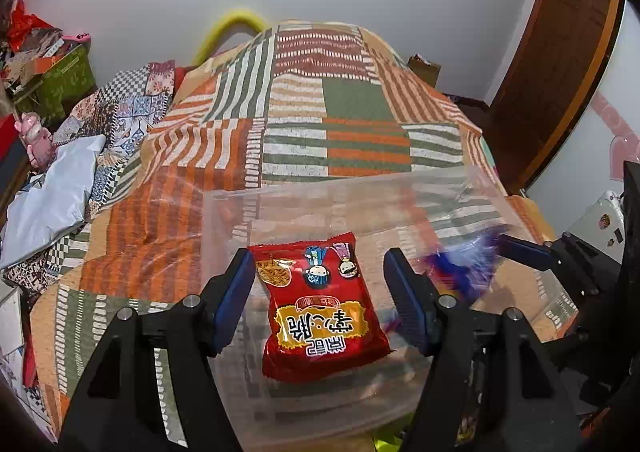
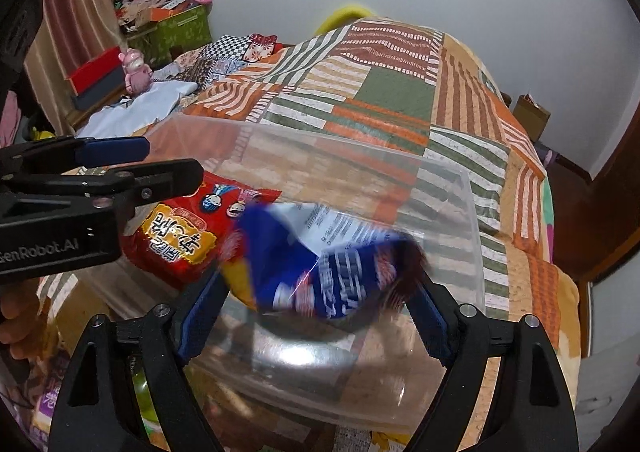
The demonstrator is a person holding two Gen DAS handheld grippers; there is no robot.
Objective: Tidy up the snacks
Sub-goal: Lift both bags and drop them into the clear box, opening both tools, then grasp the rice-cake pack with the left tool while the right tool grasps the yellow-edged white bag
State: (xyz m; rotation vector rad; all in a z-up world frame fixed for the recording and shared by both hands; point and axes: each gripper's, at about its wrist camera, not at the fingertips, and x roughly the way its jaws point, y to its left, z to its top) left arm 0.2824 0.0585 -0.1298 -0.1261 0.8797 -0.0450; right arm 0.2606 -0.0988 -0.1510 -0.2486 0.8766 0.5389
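Your left gripper gapes over the red packet in the clear bin — your right gripper, spread wide, frames a blurred blue packet.

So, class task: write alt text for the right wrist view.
A blurred blue snack packet sits between the open right gripper fingers over a clear plastic bin on a patchwork bedspread. A red snack packet lies inside, by the left gripper.

Glossy red foil snack packet lies in a clear, smooth plastic bin on a matt, coarse-woven patchwork cloth bedspread; a wood door at two o'clock.
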